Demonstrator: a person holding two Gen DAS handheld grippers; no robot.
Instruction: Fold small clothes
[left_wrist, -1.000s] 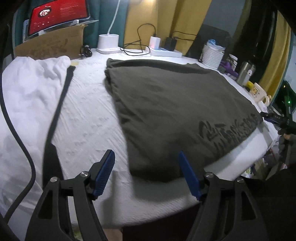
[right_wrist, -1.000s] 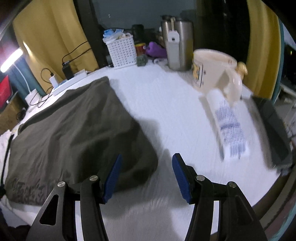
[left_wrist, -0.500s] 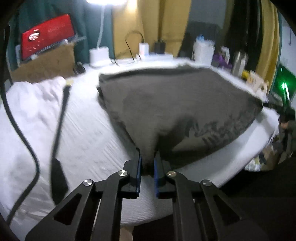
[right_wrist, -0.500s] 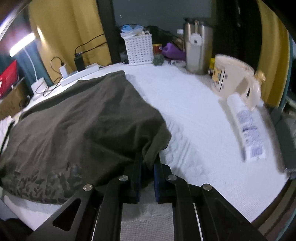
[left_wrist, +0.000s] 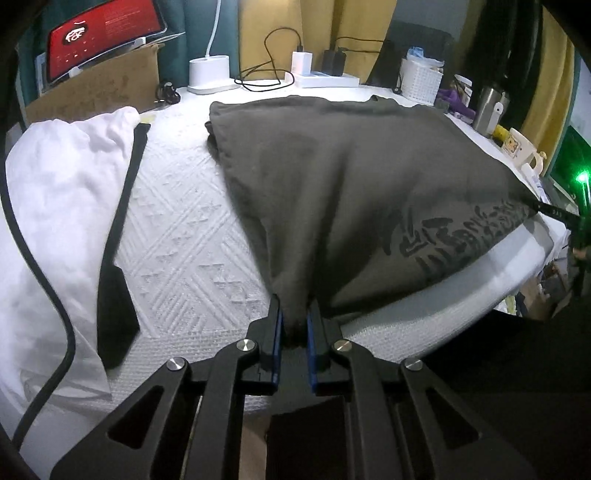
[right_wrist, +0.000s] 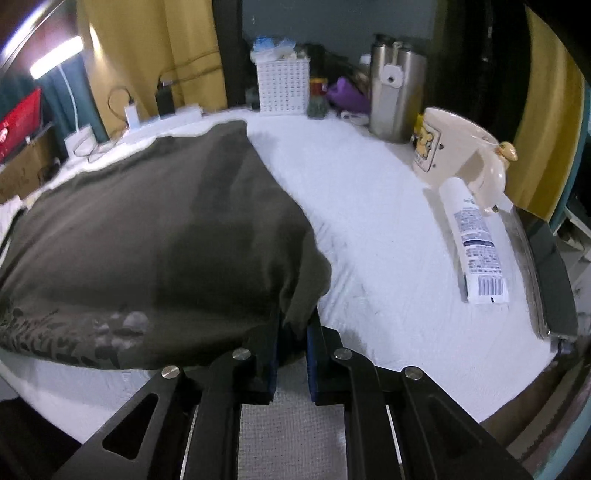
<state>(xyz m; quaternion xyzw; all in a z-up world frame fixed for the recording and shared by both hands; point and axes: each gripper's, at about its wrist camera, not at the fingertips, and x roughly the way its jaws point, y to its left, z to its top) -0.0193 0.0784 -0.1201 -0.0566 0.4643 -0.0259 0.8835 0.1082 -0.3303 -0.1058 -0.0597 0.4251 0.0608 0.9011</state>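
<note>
While my left gripper (left_wrist: 294, 325) pinches one near corner of the shirt (left_wrist: 351, 177), my right gripper (right_wrist: 294, 328) clamps the other corner. Both corners are raised off the white cover (left_wrist: 184, 236); the shirt's far part lies on it. A mug (right_wrist: 448, 147) and tube (right_wrist: 476, 240) sit to my right.

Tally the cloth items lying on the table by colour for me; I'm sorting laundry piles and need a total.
Dark olive: 1, the printed T-shirt, pinched at its near corners by the left gripper and the right gripper.
White: 1, the white garment.
Black: 1, the black strap lying beside it.
Total: 3.
</note>
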